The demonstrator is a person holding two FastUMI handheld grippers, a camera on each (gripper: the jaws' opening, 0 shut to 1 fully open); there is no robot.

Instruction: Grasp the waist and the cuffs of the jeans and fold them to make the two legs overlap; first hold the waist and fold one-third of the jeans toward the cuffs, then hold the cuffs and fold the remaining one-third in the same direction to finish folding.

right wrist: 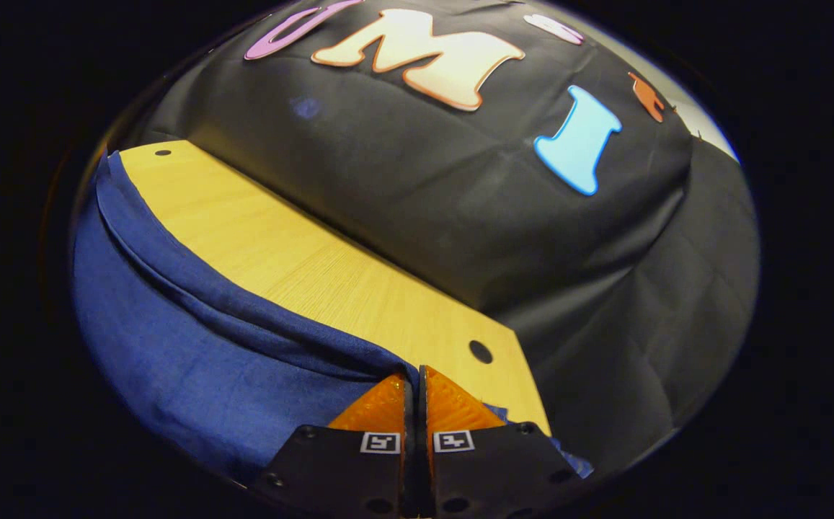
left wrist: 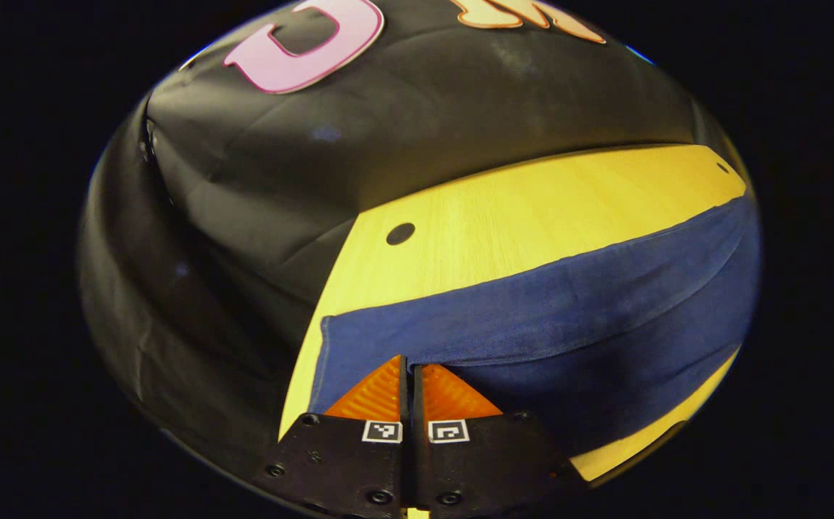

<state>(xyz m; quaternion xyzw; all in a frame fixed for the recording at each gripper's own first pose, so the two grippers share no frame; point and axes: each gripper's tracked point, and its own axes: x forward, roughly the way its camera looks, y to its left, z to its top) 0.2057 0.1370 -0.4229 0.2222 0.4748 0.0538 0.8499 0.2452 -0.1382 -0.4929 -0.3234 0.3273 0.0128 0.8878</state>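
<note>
Dark blue jeans (left wrist: 568,310) lie across the light wooden table (left wrist: 503,216). In the left gripper view a straight end hem sits near the table's left edge, and an upper layer's edge runs right from my fingertips. My left gripper (left wrist: 411,366) is shut, with that cloth edge pinched at its tips. In the right gripper view the jeans (right wrist: 193,360) spread to the left, and a raised fold runs along their far side down to my right gripper (right wrist: 412,373). That gripper is shut on the denim near the table's right end. I cannot tell waist from cuffs.
The black cloth wall (left wrist: 359,130) hangs just behind the table and drapes past both its ends. A round hole (left wrist: 400,233) marks the tabletop near its left end, and a similar hole (right wrist: 480,351) sits near its right end. Bare wood runs behind the jeans.
</note>
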